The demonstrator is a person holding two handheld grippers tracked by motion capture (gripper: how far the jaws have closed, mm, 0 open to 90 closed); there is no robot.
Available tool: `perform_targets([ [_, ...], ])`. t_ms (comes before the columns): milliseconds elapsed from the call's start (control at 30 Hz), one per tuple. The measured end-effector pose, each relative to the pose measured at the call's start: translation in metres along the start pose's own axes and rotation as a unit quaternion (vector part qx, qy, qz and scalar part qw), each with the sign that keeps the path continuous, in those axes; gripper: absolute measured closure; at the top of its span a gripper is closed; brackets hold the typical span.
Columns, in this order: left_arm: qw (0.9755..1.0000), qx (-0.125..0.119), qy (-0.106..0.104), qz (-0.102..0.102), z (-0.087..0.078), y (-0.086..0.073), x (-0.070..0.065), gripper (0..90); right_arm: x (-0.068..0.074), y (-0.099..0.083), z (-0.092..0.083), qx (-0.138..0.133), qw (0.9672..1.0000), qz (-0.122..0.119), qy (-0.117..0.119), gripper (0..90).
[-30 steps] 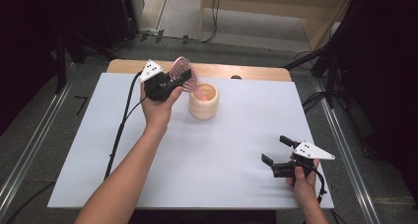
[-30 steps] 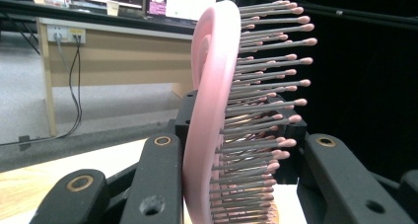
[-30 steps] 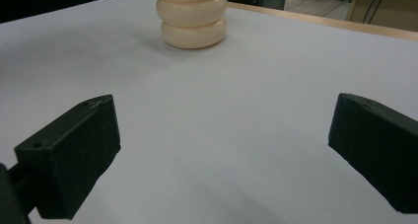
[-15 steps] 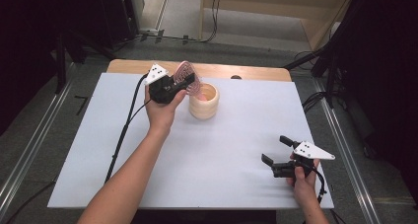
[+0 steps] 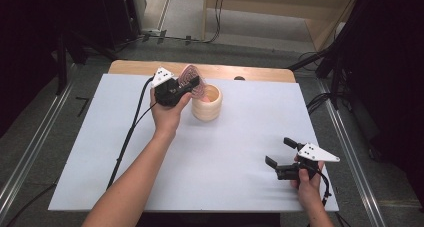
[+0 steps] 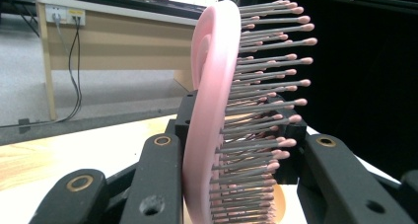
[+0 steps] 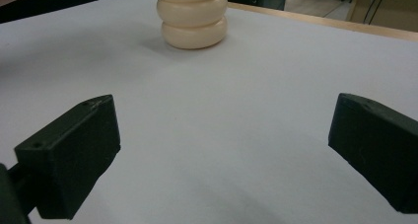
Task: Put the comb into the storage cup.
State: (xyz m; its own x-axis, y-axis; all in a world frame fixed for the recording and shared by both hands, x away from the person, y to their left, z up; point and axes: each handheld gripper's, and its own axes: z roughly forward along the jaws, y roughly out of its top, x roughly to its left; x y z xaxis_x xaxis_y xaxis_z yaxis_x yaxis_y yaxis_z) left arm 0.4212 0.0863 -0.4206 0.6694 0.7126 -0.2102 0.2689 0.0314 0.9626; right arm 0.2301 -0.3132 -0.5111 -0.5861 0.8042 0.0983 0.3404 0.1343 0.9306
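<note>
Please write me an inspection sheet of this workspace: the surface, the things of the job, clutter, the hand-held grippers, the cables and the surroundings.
Surface: white sheet over a wooden table, flat and clean.
Job's things: cream ribbed cup, upright near the far edge; pink hairbrush, held above the cup's left side.
Clutter: nothing seen.
Grippers: left hand-held gripper shut on the hairbrush, bristles to one side; right hand-held gripper open, holding nothing, low over the sheet's near right part.
Cables: black cable trails from the left hand-held gripper across the sheet.
Surroundings: grey floor, floor cables, wooden furniture behind.
</note>
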Motion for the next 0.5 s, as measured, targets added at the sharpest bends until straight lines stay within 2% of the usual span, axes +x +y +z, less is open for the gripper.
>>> perform_targets([
  [500,0.9999,0.007,-0.004,-0.012,0.0038,-0.0065,0.0011,64.8,0.0000,0.0000,0.0002,0.000,1.0000,0.000,-0.001,0.0],
])
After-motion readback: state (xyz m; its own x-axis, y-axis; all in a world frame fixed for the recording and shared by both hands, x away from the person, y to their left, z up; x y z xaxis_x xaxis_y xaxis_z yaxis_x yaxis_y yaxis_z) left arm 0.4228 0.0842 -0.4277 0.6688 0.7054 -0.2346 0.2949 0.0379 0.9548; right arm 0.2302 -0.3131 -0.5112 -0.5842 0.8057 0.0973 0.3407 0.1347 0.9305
